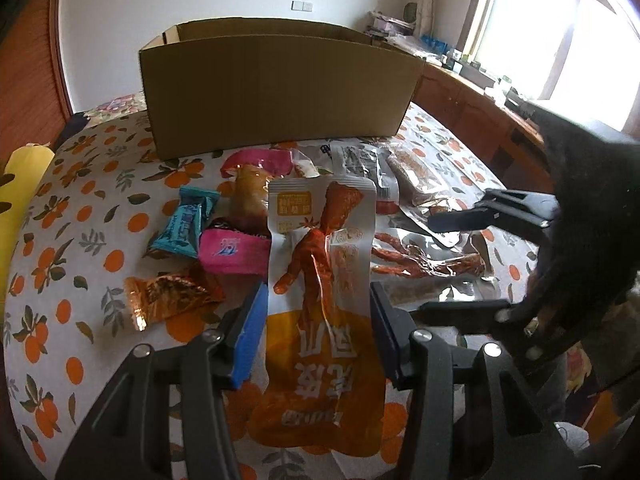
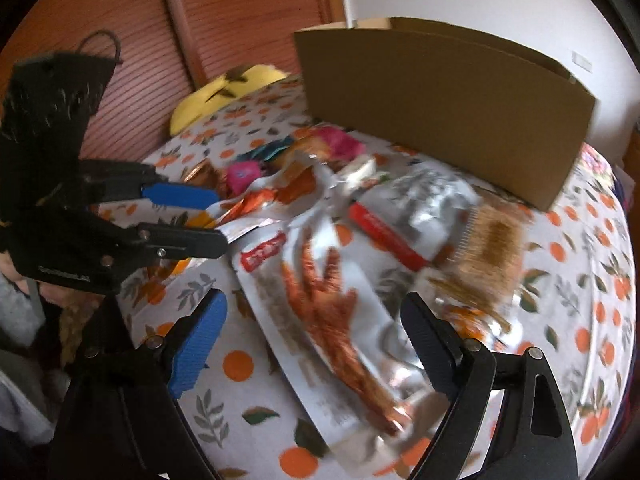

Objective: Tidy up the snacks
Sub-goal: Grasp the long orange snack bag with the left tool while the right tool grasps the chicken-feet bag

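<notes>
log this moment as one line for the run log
left gripper: open around chicken foot packet | right gripper: open over second packet | box: behind snacks

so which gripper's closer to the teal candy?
Left. The left gripper straddles an orange chicken-feet pack just right of the teal candy. The right gripper sits farther right, over the other packets.

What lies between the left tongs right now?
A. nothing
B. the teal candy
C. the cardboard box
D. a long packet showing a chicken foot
D: in the left wrist view the chicken-foot packet runs lengthwise between the open left tongs, while the teal candy lies off to the side.
</notes>
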